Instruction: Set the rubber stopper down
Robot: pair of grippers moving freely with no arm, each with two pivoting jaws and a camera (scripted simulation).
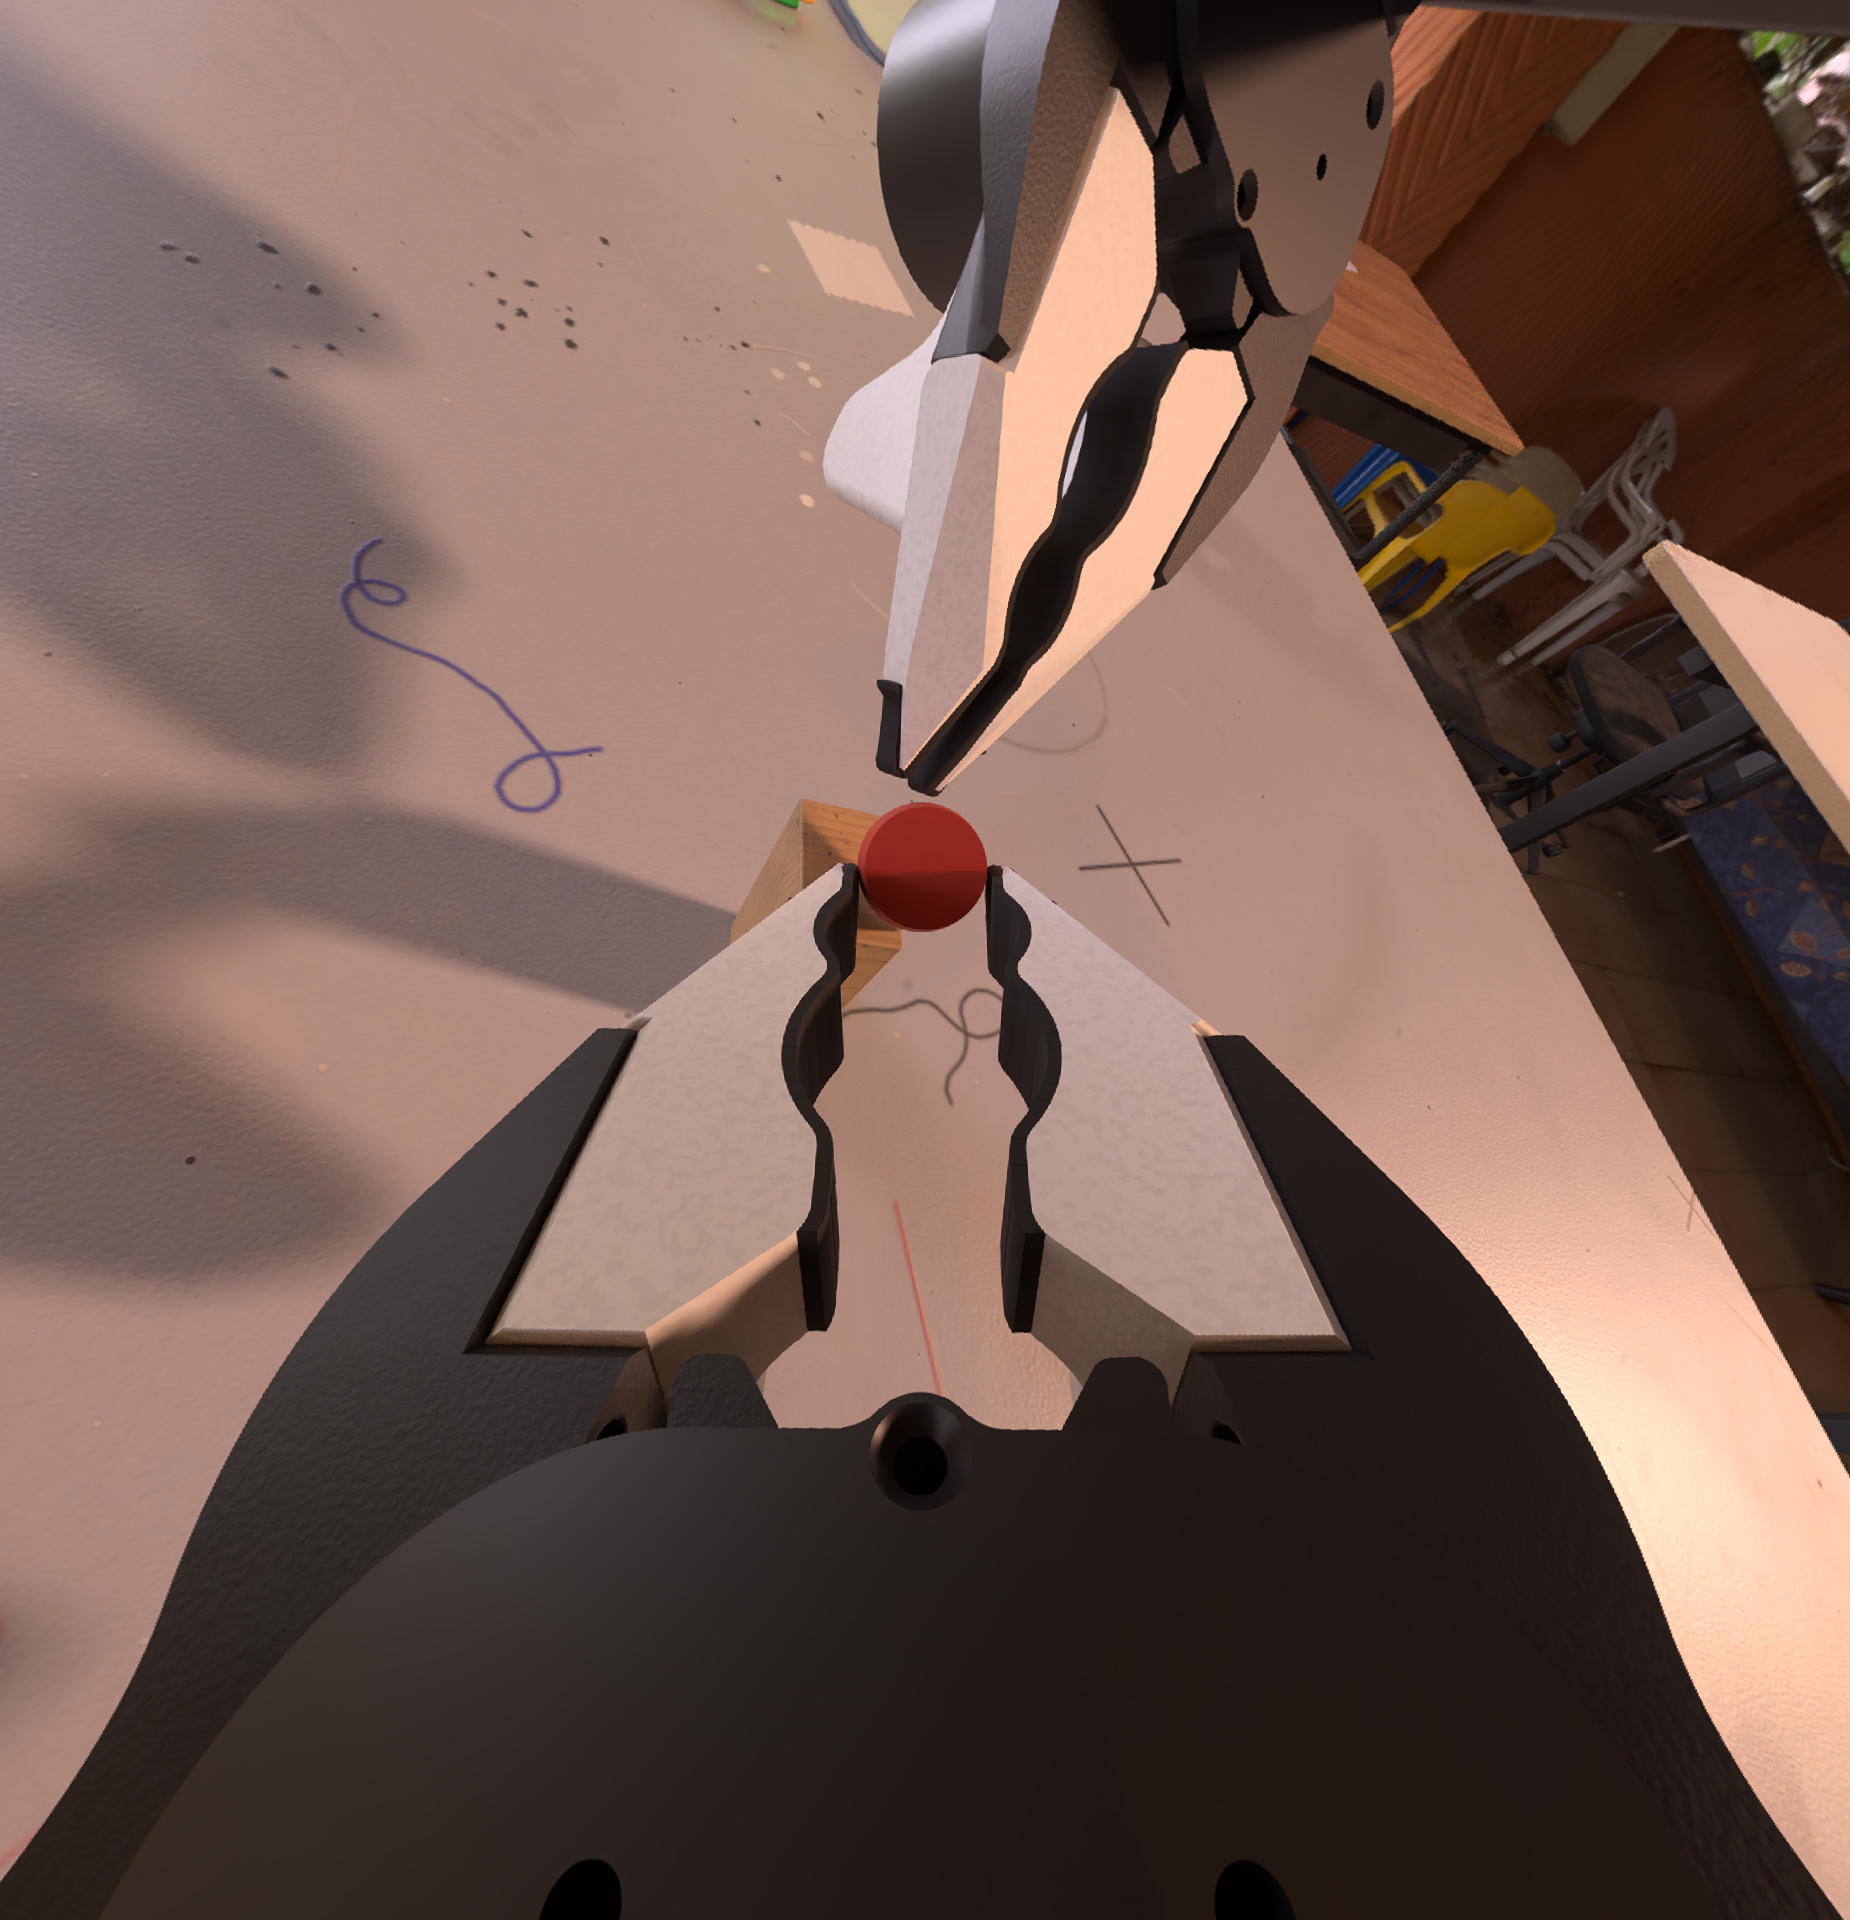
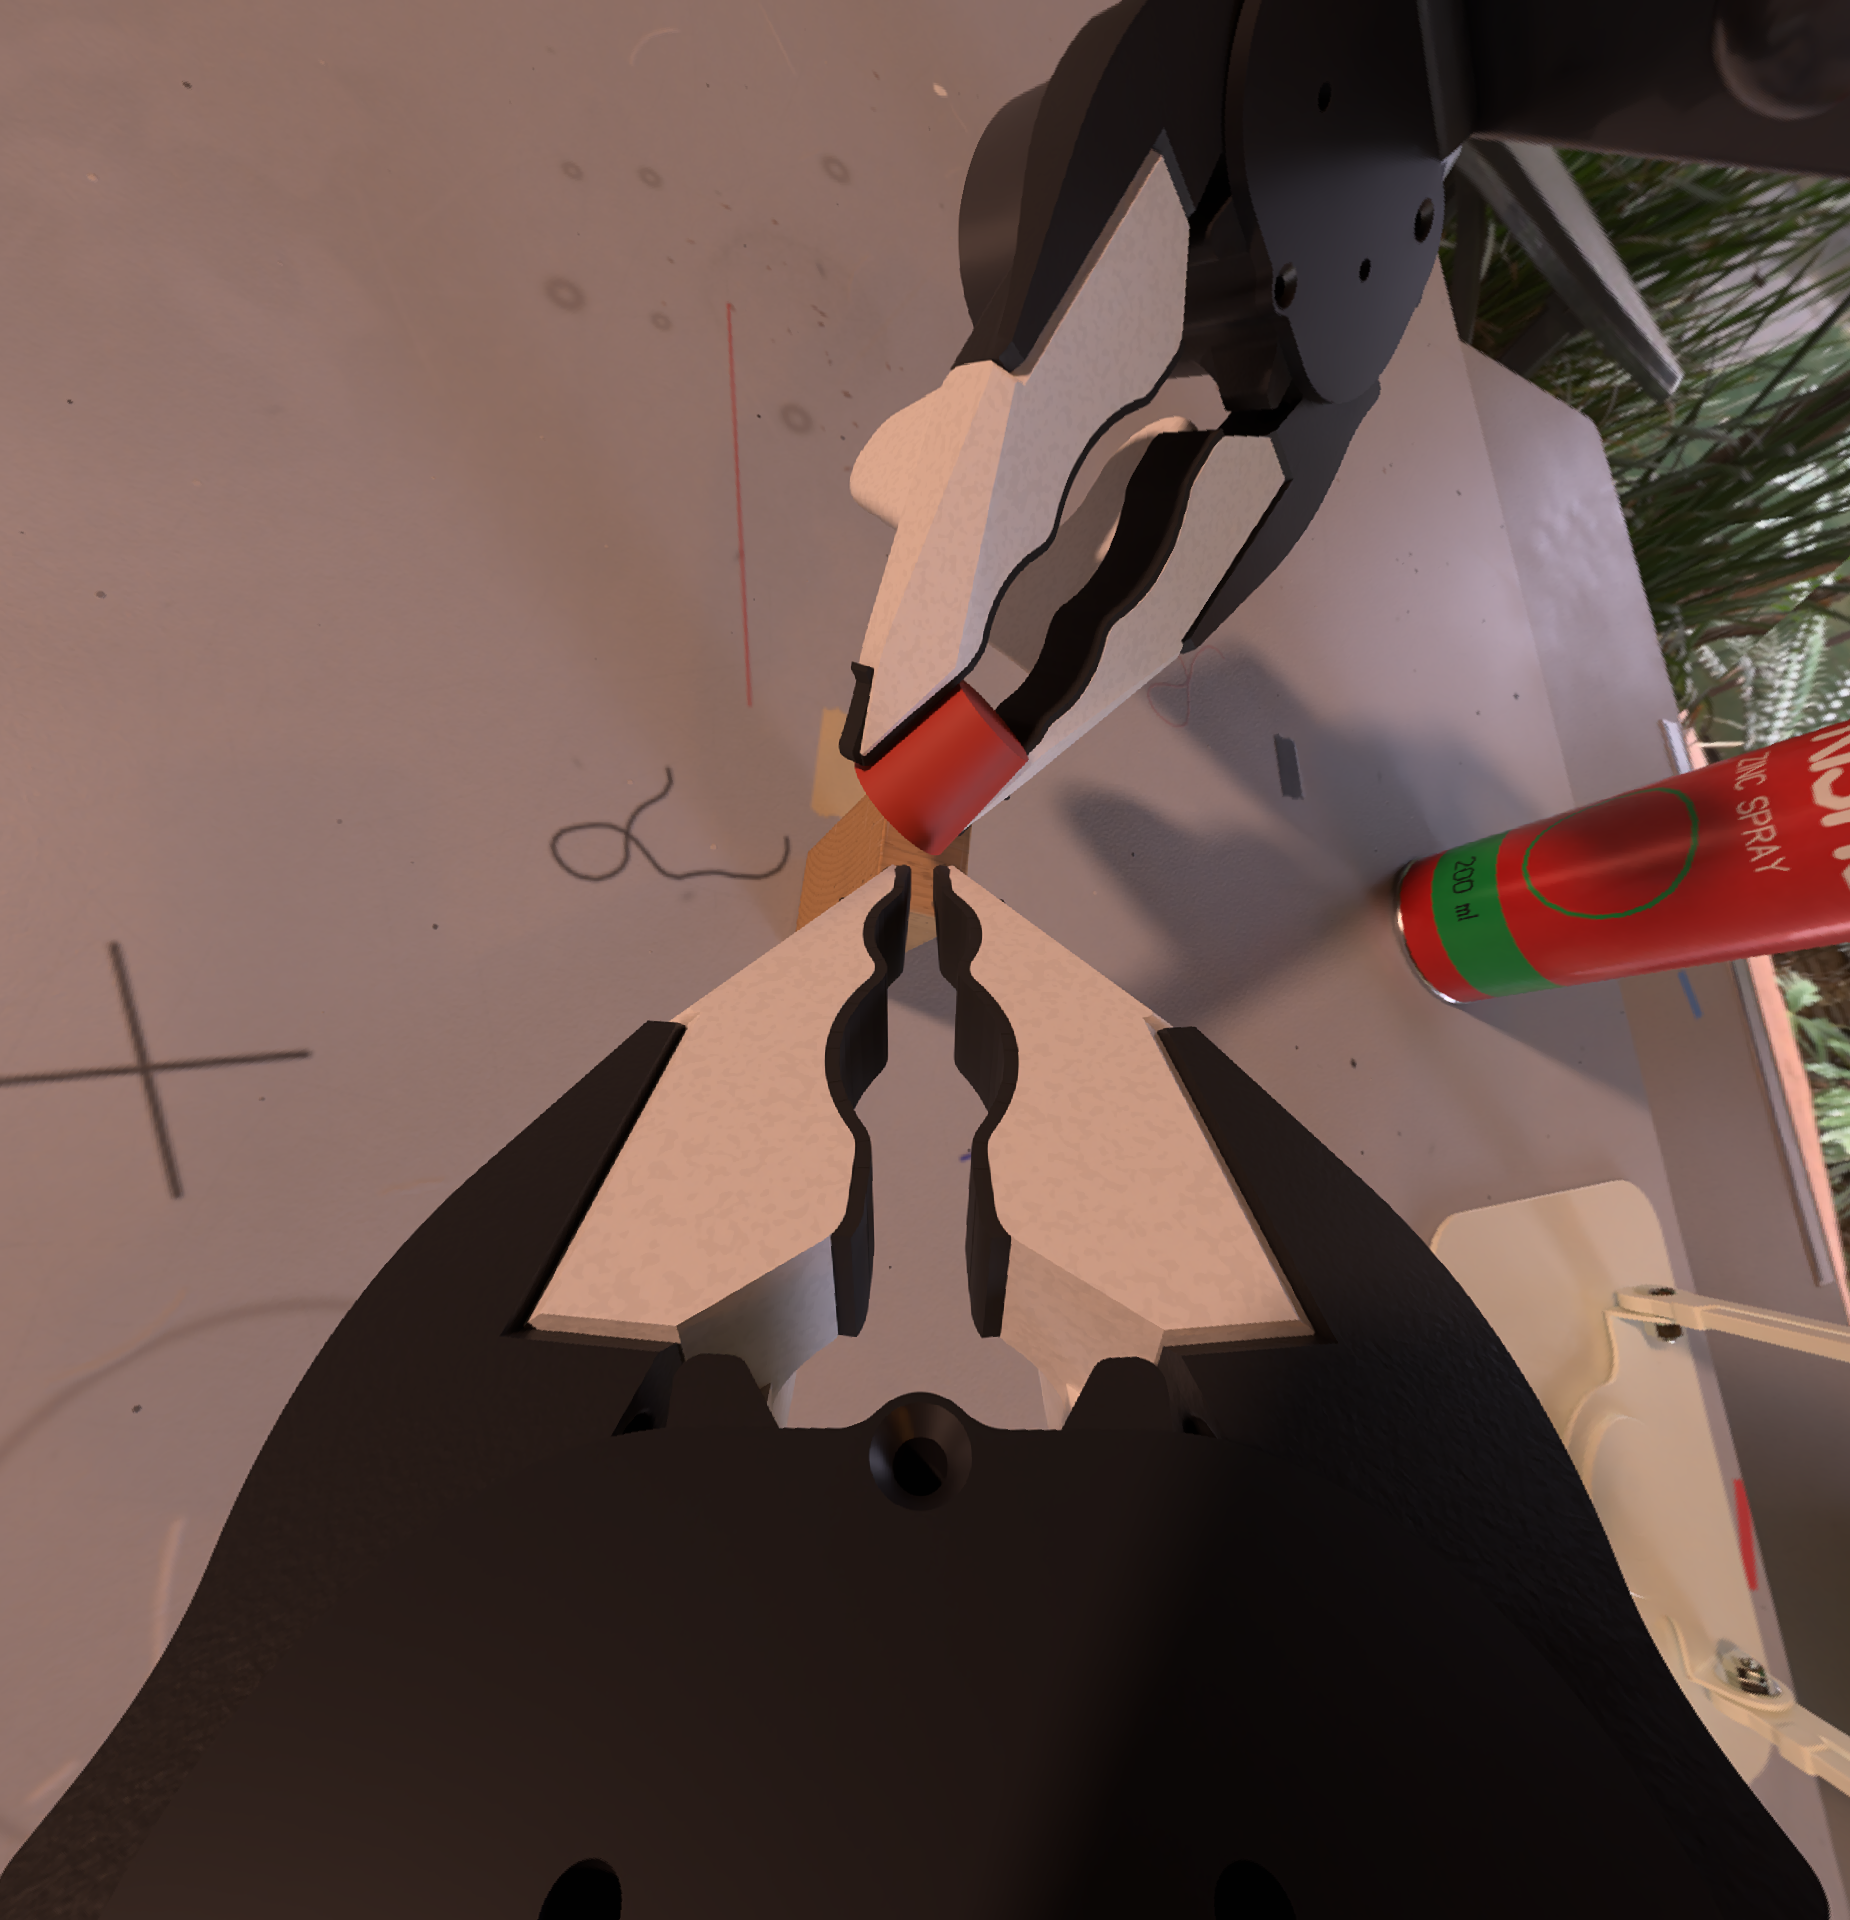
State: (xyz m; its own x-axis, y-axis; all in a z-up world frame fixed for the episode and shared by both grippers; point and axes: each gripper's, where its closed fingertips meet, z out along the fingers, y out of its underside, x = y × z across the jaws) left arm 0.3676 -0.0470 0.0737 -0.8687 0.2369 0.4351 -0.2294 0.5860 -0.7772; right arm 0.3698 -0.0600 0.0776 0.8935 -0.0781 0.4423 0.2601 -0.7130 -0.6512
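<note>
So the left gripper [image 1: 922, 878] has the red rubber stopper [image 1: 922, 865] pinched right at its fingertips, one black pad on each side, and from that gripper's own camera you're looking at the round flat end of it. From the other side you can see the stopper is a short cylinder lying tilted in the grip, with nothing under it but air. It hangs above a small wooden block [image 2: 859, 878] sitting on the table [image 1: 277, 935], and I can't tell for sure whether the stopper touches the block, though it looks just clear of it. The right gripper [image 2: 922, 878] is parked nose to nose with the left one, tips just short of the stopper, fingers nearly together with only a narrow slit between them and nothing in there. The tabletop is a pale, scuffed surface with doodles all over: a blue squiggle [image 1: 464, 675] off to one side, a black scribble [image 2: 661, 836] near the block, a pencilled cross [image 2: 142, 1065] and a thin red line [image 2: 739, 499]. Over by the table edge there's a red spray can [image 2: 1648, 873] with a green band lying on its side, well apart from the grippers, and a cream-coloured bracket thing [image 2: 1544, 1340] near it.
</note>
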